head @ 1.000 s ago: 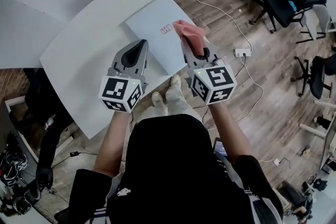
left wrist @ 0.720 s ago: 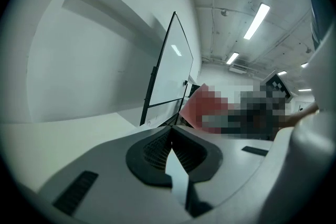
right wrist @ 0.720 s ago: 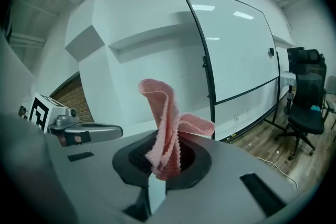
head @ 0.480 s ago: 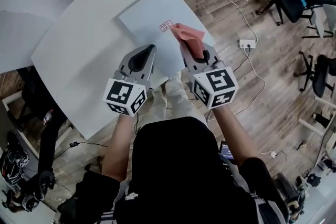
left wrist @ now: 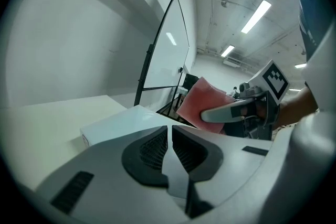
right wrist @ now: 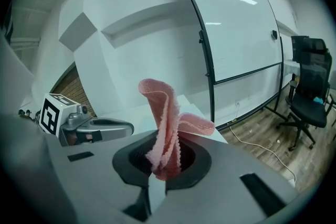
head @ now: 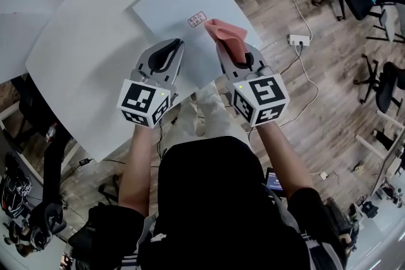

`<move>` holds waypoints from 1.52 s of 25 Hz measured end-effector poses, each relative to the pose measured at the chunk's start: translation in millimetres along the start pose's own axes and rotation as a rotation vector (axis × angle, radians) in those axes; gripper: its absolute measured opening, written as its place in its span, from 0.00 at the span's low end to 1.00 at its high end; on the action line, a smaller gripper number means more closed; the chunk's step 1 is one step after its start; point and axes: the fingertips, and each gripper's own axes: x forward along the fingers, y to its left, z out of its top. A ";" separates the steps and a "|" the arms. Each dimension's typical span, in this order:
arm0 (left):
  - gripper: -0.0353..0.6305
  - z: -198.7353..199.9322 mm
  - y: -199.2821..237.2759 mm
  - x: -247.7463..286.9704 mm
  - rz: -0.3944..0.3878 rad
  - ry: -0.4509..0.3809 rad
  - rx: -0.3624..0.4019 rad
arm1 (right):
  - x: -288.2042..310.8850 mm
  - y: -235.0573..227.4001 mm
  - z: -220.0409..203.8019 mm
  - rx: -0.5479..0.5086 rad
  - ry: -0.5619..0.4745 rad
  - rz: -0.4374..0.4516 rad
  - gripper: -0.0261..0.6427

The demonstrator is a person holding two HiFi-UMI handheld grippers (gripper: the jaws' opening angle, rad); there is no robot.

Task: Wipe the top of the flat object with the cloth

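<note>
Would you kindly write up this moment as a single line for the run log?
left gripper: shut, empty | right gripper: shut on cloth, over box's right side | box: flat on table

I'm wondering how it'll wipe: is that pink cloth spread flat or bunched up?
Bunched up: the pink cloth stands crumpled in folds, pinched in the right tool.

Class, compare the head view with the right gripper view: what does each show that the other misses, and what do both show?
Head view only: the red label on the flat object, and the right gripper's own marker cube. Right gripper view only: the whiteboard face, and the jaws shut on a fold of the pink cloth. Both: the pink cloth in that gripper, with the left gripper beside it.
</note>
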 end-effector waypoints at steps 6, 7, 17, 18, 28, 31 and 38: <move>0.28 -16.5 2.5 8.6 -0.076 0.055 0.082 | 8.2 -6.2 0.0 -0.001 0.000 -0.014 0.11; 0.29 -19.4 3.1 10.7 -0.080 0.069 0.109 | 8.8 -7.8 0.9 -0.005 -0.002 -0.018 0.11; 0.55 -51.3 3.4 27.2 -0.124 0.232 0.255 | 12.8 -15.2 -9.3 -0.028 0.020 -0.021 0.11; 0.56 -55.0 3.4 28.0 -0.130 0.246 0.263 | 12.9 -15.6 -10.5 -0.031 0.020 -0.025 0.11; 0.57 -83.5 7.9 30.1 -0.087 0.334 0.313 | 9.0 -17.9 -25.6 -0.030 0.040 -0.036 0.11; 0.57 -85.2 7.7 30.5 -0.087 0.329 0.319 | 7.5 -19.1 -31.1 -0.033 0.048 -0.036 0.11; 0.57 -74.7 4.6 33.3 -0.108 0.321 0.347 | 4.8 -29.2 -40.4 -0.092 0.087 -0.044 0.11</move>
